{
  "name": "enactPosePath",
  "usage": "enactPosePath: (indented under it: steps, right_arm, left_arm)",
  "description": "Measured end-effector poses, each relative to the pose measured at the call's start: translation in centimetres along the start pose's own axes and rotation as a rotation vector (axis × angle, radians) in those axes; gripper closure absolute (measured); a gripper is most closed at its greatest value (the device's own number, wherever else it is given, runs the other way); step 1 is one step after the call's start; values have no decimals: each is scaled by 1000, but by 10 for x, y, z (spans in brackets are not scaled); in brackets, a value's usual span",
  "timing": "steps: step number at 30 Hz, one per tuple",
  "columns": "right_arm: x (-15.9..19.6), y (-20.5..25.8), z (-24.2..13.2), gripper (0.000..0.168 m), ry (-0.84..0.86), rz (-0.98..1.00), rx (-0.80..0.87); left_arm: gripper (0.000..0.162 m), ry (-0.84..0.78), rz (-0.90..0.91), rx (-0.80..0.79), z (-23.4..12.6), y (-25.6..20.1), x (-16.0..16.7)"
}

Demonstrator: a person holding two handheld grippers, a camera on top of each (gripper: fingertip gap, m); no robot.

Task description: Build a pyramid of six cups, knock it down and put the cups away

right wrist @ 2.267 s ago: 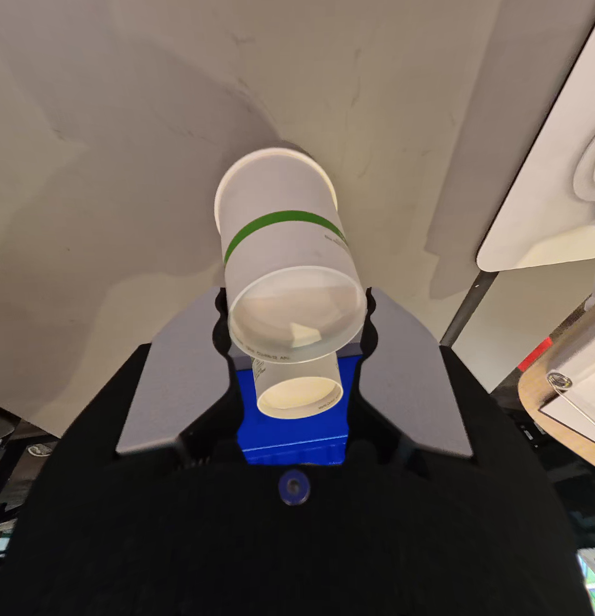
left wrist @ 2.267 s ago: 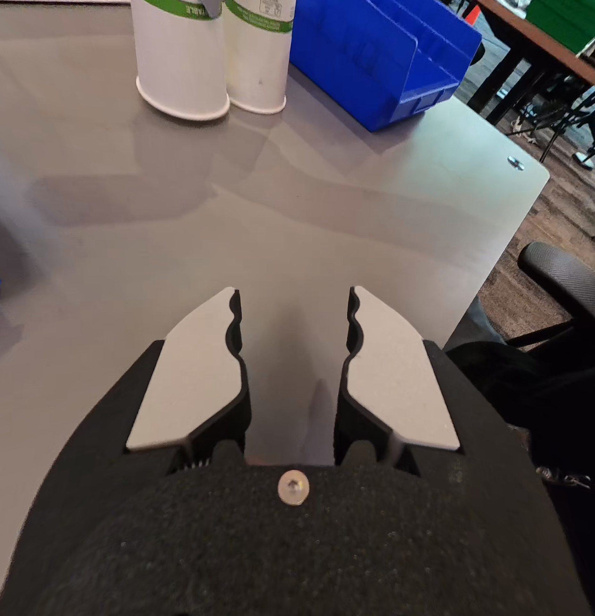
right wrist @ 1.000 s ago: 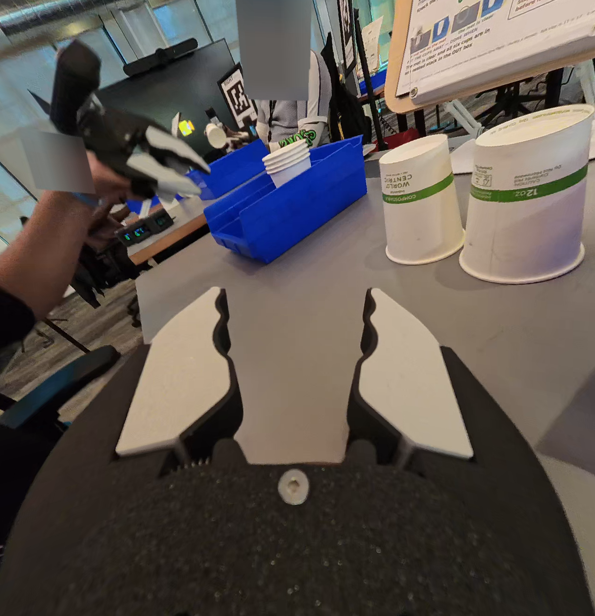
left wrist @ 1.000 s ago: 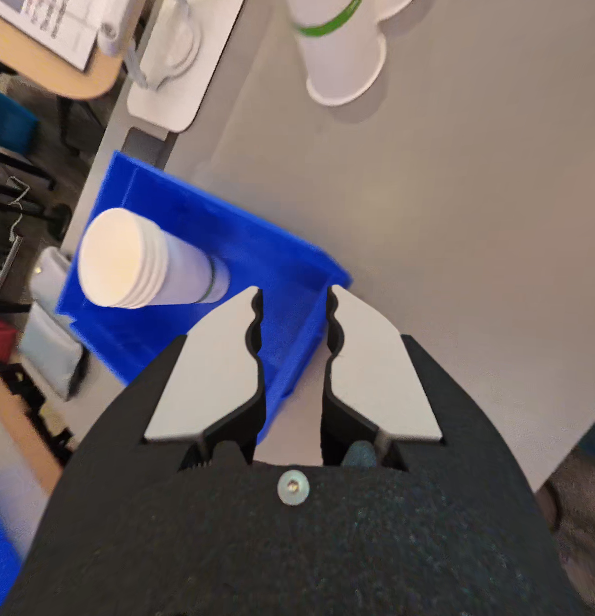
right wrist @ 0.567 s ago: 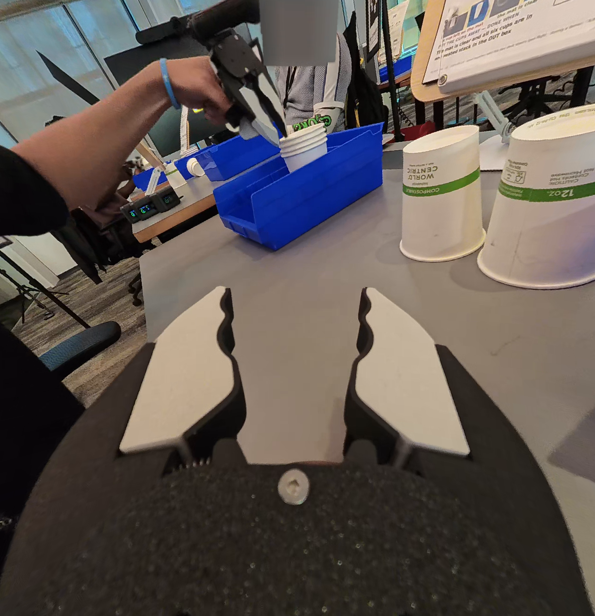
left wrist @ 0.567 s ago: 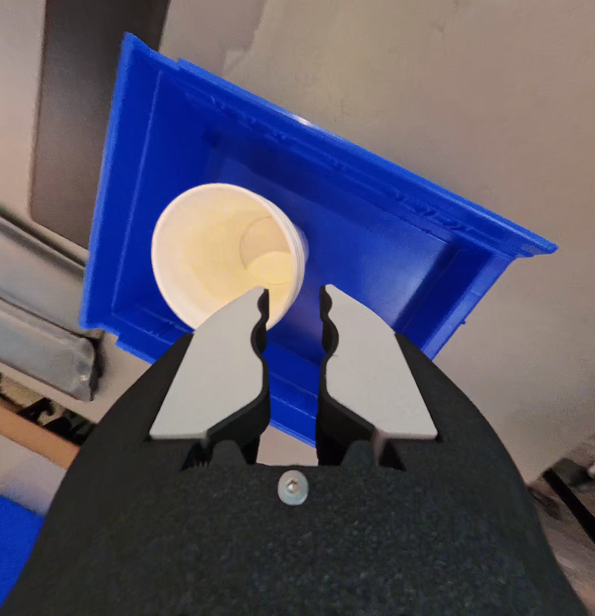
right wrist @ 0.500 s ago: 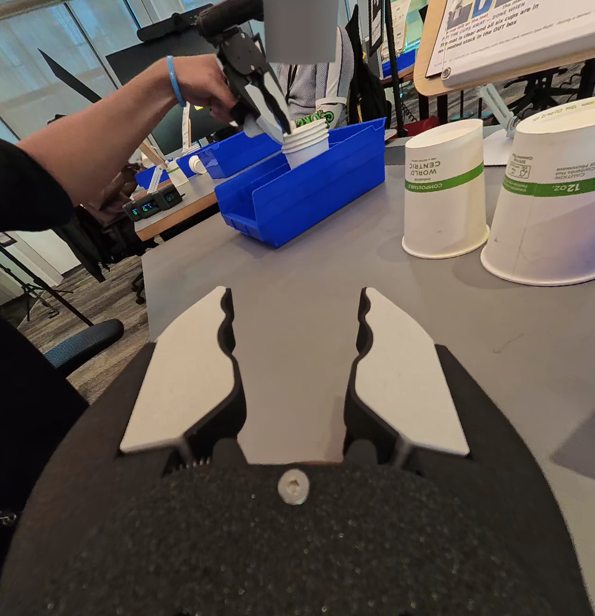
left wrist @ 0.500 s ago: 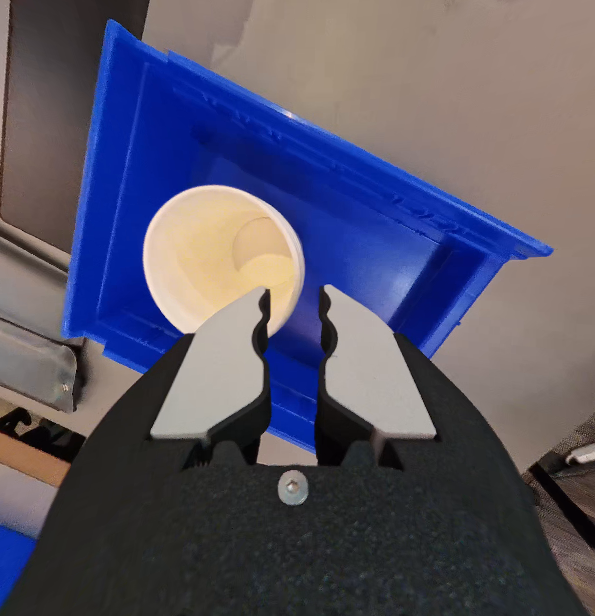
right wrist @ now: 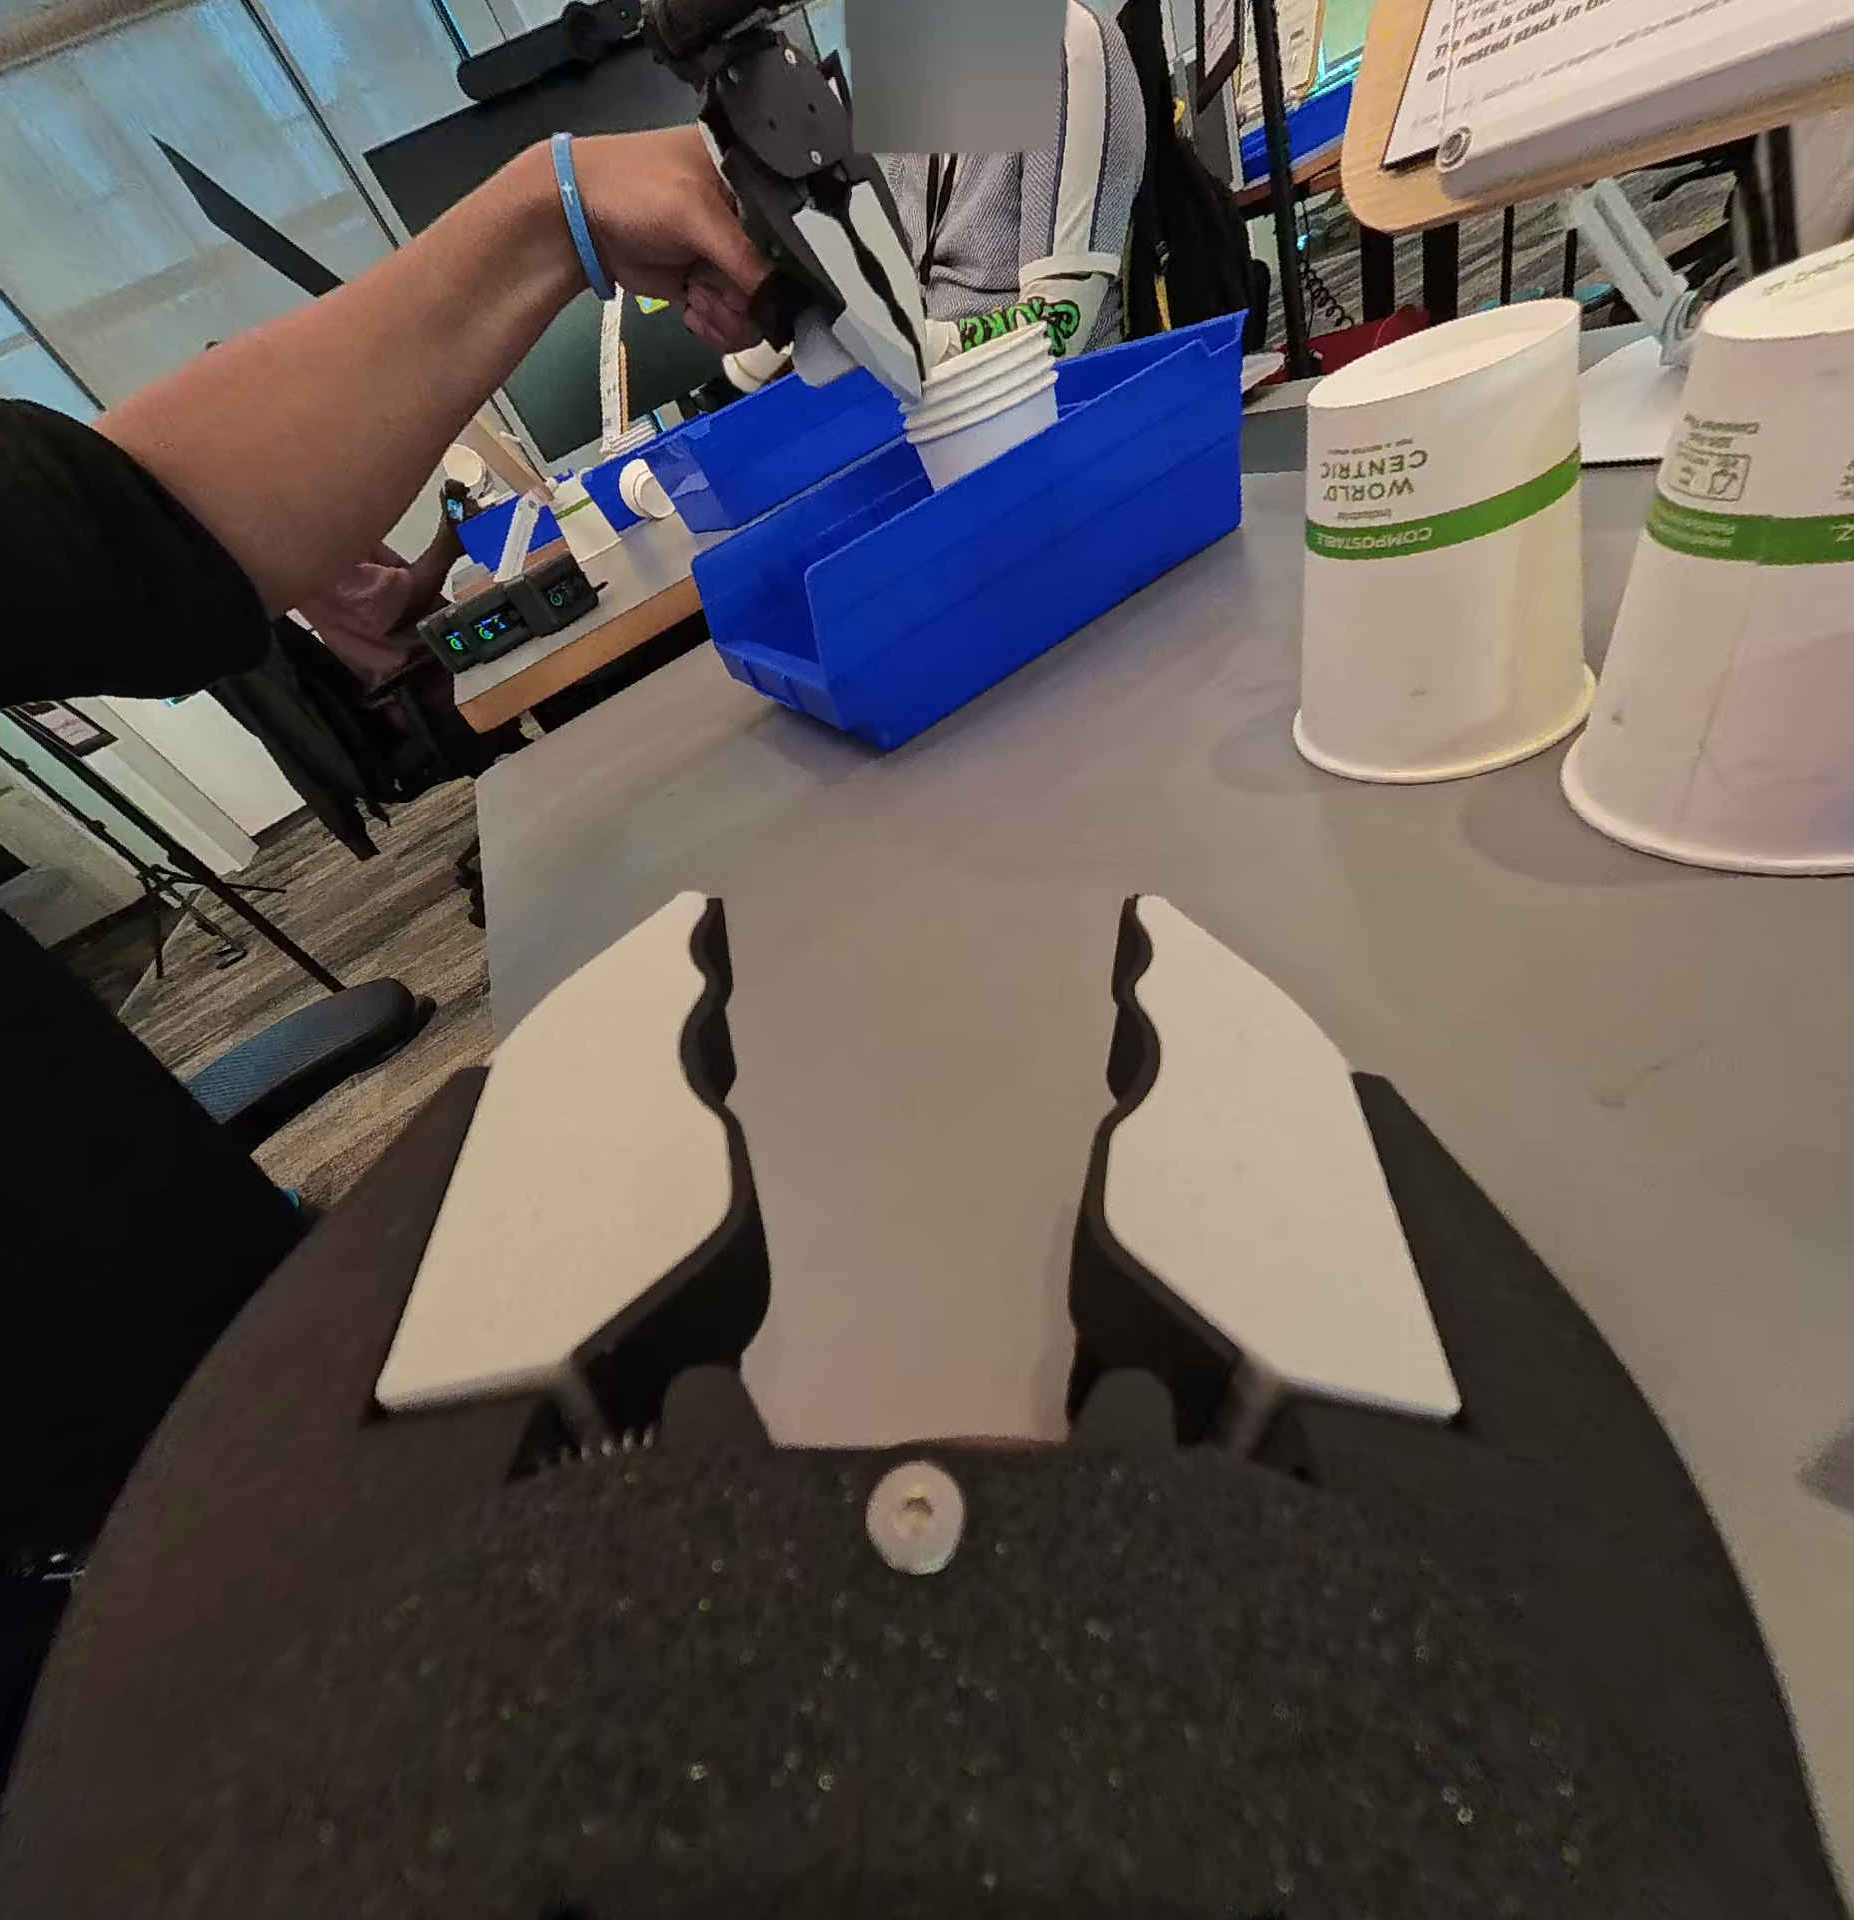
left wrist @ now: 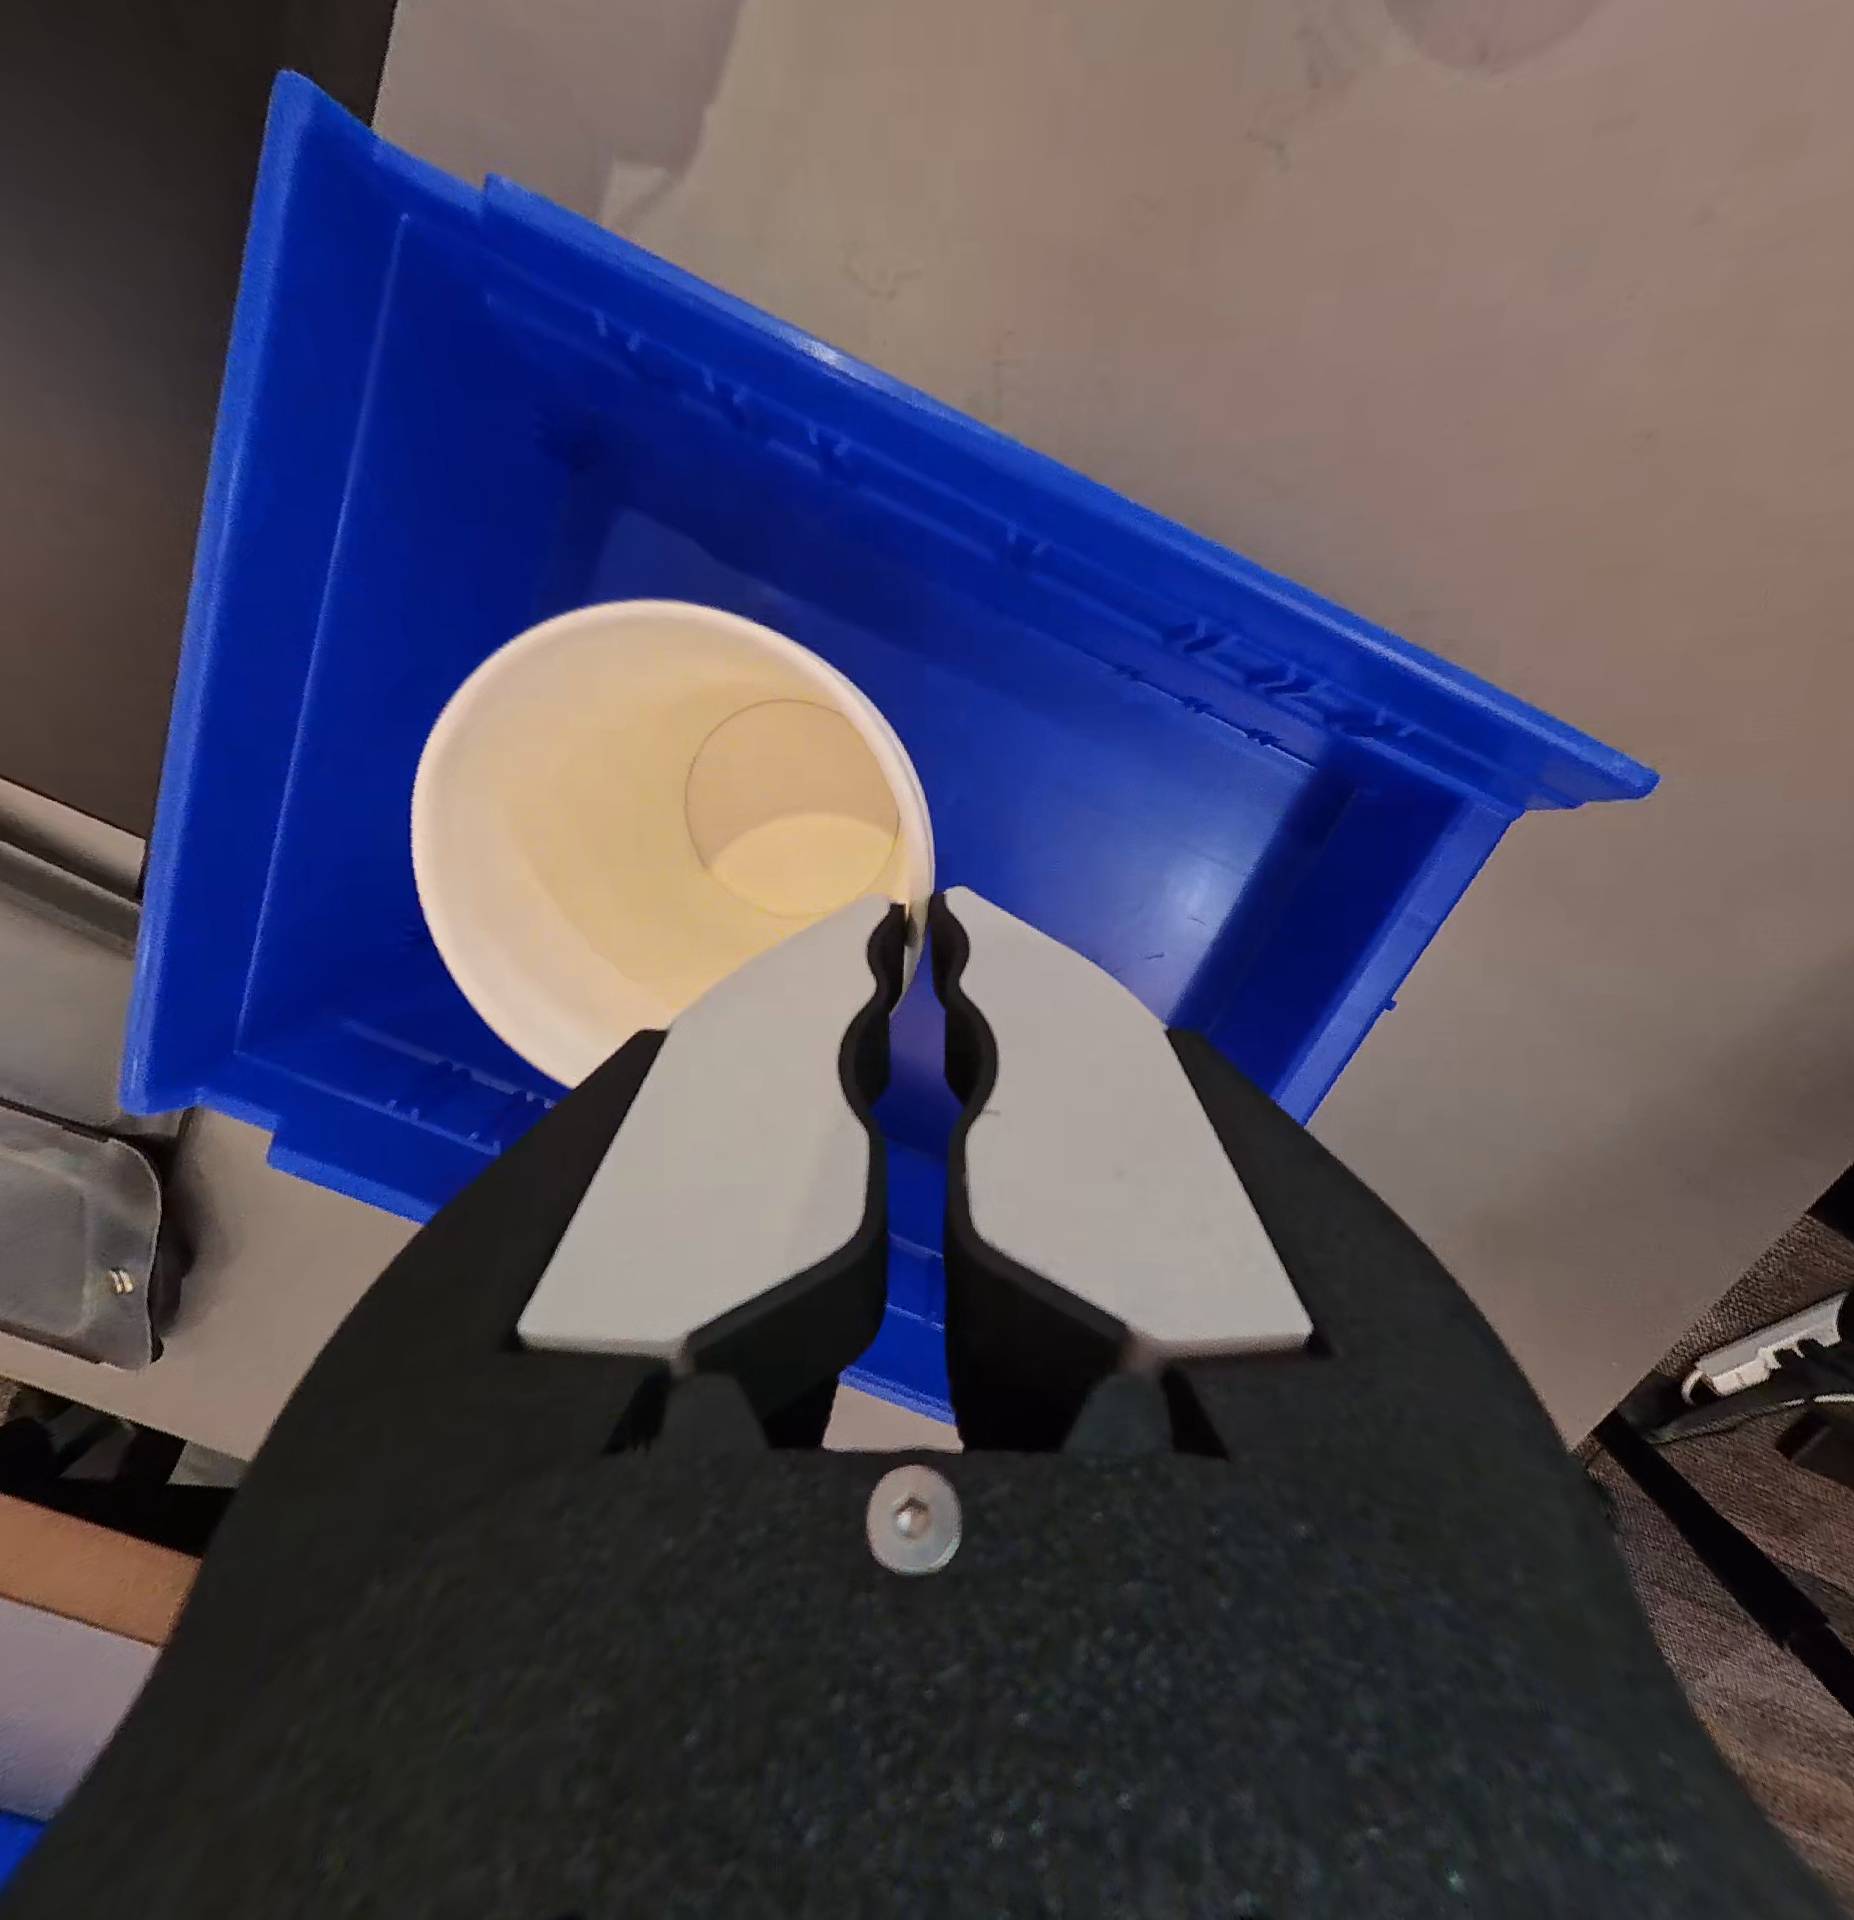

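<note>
Paper rim of the nested cups (left wrist: 653, 831) in the blue bin (left wrist: 1110, 665) is pinched by the left gripper (left wrist: 915, 920); several may lift together. Right gripper (right wrist: 918, 925) fingers sit apart, empty.

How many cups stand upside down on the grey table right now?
2: one cup right of the blue bin, the other beside it at the picture's right edge. More could sit outside view.

Cup stack (right wrist: 980, 421) stood in bin (right wrist: 1006, 582) at table's (right wrist: 1006, 935) far left, two upturned cups (right wrist: 1442, 582) side by side right of bin.
</note>
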State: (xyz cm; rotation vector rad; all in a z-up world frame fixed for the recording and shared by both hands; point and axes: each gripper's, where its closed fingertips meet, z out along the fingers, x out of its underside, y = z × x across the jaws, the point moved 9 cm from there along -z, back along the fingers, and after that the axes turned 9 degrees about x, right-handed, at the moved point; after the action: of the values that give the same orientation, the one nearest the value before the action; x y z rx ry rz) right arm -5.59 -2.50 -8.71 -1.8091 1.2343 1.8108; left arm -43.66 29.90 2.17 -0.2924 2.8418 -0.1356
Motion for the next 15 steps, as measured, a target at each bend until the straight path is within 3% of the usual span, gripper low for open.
enactPosePath:
  steps: [15]
  right_arm:
    - [0, 0, 1, 99, 3, 15, -10]
  left_arm:
    - [159, -27, 28, -51, -32, -13, -13]
